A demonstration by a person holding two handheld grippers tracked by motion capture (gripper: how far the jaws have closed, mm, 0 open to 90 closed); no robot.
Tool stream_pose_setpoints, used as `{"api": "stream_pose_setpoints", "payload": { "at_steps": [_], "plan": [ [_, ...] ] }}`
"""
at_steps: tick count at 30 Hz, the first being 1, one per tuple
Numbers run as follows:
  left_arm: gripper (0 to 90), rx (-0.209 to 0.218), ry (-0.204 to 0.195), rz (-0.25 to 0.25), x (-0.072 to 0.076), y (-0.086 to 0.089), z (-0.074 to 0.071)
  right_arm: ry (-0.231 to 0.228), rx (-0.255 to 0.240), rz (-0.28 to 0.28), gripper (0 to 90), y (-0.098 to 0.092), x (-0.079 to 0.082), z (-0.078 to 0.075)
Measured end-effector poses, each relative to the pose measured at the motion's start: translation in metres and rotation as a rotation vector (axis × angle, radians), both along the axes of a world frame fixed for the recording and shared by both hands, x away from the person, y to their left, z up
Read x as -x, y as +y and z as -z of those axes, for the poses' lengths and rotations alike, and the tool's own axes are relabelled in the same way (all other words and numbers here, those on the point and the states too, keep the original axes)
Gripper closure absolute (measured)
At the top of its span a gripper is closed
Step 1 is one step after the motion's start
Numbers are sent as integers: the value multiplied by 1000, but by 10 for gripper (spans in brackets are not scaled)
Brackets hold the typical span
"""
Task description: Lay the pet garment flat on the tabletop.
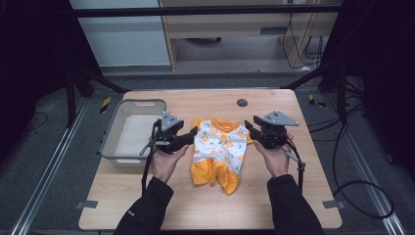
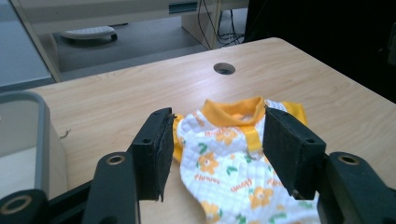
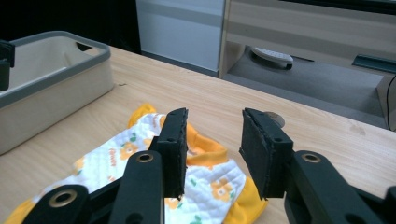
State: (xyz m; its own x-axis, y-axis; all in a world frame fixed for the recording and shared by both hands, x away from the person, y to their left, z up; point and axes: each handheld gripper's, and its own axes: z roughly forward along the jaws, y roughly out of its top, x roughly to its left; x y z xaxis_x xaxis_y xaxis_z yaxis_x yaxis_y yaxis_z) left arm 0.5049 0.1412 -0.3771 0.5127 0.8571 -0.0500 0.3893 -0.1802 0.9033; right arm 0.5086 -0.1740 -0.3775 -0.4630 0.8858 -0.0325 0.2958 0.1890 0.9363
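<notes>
lying flat mid-table, a romper (image 1: 221,152) in white with orange flowers, orange collar toward the far edge and orange legs rumpled toward the near one, with bare table (image 1: 205,205) all round. flanked at shoulder level by the left gripper (image 1: 192,134) by its left sleeve and the right gripper (image 1: 248,128) by its right sleeve, jaws on both parted with nothing pinched, cloth seen below and between the pads in both gripper views. further left, just beyond the left gripper, a grey bin (image 1: 113,147); beyond the collar, a round hole (image 1: 242,102) in the tabletop.
</notes>
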Motion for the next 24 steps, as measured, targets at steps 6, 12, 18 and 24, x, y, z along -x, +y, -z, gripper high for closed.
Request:
{"api": "stream_pose_setpoints", "payload": {
  "at_steps": [6,12,18,24],
  "plan": [
    [421,1,8,34,20,18,0,20,-9,-25,565,-14,23,-3],
    [418,-36,-3,62,42,28,3,42,-14,-35,534,-26,41,0],
    [417,-48,7,85,58,34,13,54,-25,-53,508,-34,60,8],
    [420,-72,38,97,70,37,30,72,-26,-81,506,-35,74,21]
  ]
}}
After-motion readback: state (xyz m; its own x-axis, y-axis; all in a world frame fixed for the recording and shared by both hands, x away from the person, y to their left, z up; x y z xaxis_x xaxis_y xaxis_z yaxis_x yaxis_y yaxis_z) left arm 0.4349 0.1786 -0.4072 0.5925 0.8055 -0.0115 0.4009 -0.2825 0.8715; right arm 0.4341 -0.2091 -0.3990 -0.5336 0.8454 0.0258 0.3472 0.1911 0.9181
